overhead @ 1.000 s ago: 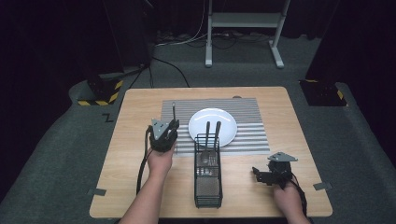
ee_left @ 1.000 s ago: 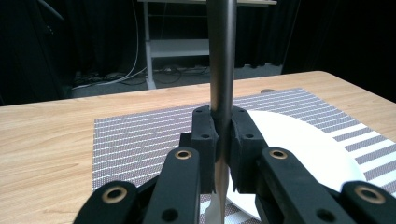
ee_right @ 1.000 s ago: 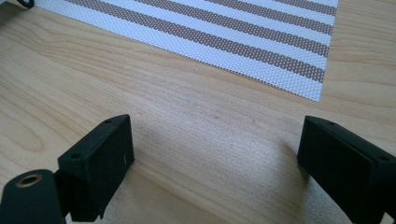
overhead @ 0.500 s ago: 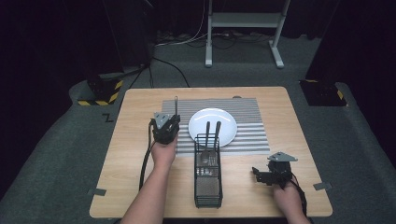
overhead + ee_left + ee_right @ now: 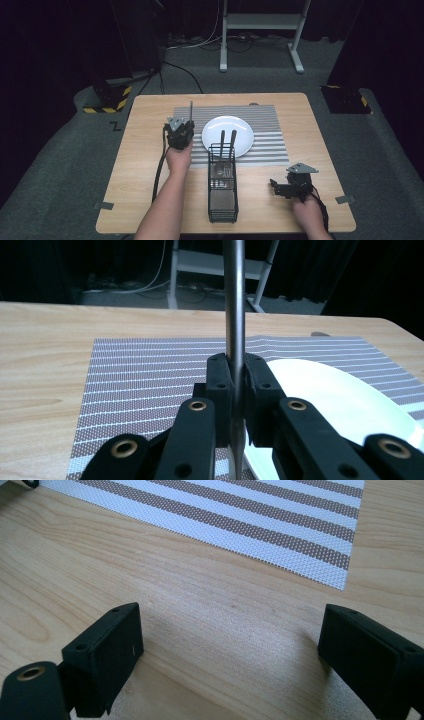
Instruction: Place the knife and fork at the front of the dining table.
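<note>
Steel utensil (image 5: 235,315), handle clamped upright in the left gripper (image 5: 179,134) at the plate's (image 5: 227,131) nine o'clock, looks due for laying beside it on the mat (image 5: 270,145); right gripper (image 5: 291,186) rests wide open.

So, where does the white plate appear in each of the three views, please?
High view: the white plate lies at the centre of the striped placemat, behind the wire cutlery basket.
Left gripper view: the plate is at the lower right, behind the left gripper, which is shut on a thin metal utensil handle.
Right gripper view: the plate is not in it; the right gripper is open over bare wood.
Shared landmark: the striped placemat.
</note>
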`<state>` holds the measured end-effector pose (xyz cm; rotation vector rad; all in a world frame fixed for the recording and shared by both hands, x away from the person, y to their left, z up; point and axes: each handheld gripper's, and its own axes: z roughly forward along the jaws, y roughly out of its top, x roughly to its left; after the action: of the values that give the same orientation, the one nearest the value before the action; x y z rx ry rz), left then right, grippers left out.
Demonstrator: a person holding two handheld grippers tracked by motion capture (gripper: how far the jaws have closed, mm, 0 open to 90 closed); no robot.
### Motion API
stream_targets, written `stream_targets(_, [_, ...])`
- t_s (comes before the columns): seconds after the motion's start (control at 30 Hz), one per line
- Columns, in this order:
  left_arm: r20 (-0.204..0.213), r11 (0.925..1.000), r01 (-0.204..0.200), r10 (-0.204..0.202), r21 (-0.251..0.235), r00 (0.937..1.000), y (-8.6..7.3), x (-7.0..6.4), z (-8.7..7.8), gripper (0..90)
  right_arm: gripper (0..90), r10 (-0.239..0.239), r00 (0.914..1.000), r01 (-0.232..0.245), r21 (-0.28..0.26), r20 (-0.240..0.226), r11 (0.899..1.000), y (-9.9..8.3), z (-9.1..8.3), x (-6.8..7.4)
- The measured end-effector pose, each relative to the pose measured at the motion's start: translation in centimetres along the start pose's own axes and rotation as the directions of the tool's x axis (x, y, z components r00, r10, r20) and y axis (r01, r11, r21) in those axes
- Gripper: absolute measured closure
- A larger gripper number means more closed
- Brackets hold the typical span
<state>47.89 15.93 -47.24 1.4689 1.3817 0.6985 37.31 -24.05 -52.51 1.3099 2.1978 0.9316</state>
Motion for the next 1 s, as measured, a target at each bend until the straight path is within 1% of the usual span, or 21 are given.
stream_targets(0.07, [-0.001, 0.9999, 0.011, -0.011, 0.009, 0.9999, 0.0, 0.2, 0.4, 82.4, 10.3, 0.0, 1.0, 0.0, 0.0, -0.001, 1.0, 0.0, 0.0, 0.0])
stream_targets(0.23, [-0.011, 0.9994, 0.021, -0.021, 0.026, 0.9997, 0.0, 0.5, 1.2, 82.4, 10.3, -0.003, 1.0, 0.003, -0.001, -0.003, 1.0, 0.0, 0.0, 0.0])
stream_targets(0.33, [-0.015, 0.9988, 0.038, -0.037, 0.031, 0.9992, 0.0, 0.6, 1.7, 82.4, 10.3, -0.003, 1.0, 0.003, -0.001, -0.003, 1.0, 0.0, 0.0, 0.0])
stream_targets(0.53, [-0.021, 0.9985, 0.039, -0.038, 0.039, 0.9991, -0.2, 0.6, 2.2, 82.4, 10.4, -0.003, 1.0, 0.003, -0.001, -0.003, 1.0, 0.0, 0.0, 0.0])
stream_targets(0.6, [-0.04, 0.9986, 0.04, -0.038, 0.035, 0.9985, -0.4, 0.5, 2.5, 82.3, 10.3, -0.003, 1.0, 0.003, -0.001, -0.003, 1.0, 0.0, 0.0, 0.0])
stream_targets(0.73, [-0.062, 0.9985, 0.043, -0.041, 0.034, 0.9972, -0.7, 0.4, 3.0, 82.3, 10.4, -0.002, 1.0, 0.002, -0.001, -0.002, 1.0, 0.0, 0.0, 0.0])
stream_targets(0.77, [-0.066, 0.9987, 0.036, -0.034, 0.036, 0.9972, -0.8, 0.5, 3.0, 82.3, 10.5, -0.003, 1.0, 0.003, -0.001, 0.0, 1.0, 0.0, 0.0, 0.0])
stream_targets(0.8, [-0.068, 0.9986, 0.038, -0.035, 0.037, 0.9971, -0.9, 0.5, 3.2, 82.3, 10.5, -0.003, 1.0, 0.003, -0.001, -0.001, 1.0, 0.0, 0.0, 0.0])
stream_targets(0.9, [-0.077, 0.9978, 0.049, -0.045, 0.044, 0.996, -1.0, 0.6, 3.5, 82.3, 10.5, -0.003, 1.0, 0.003, -0.001, -0.001, 1.0, 0.0, 0.0, 0.0])
stream_targets(0.93, [-0.079, 0.9972, 0.061, -0.057, 0.044, 0.9953, -1.1, 0.6, 3.6, 82.3, 10.5, -0.003, 1.0, 0.003, -0.001, -0.001, 1.0, 0.0, 0.0, 0.0])
stream_targets(1.0, [-0.086, 0.9966, 0.062, -0.057, 0.054, 0.9947, -1.3, 0.7, 3.9, 82.3, 10.5, -0.003, 1.0, 0.003, -0.001, -0.001, 1.0, 0.0, 0.0, 0.0])
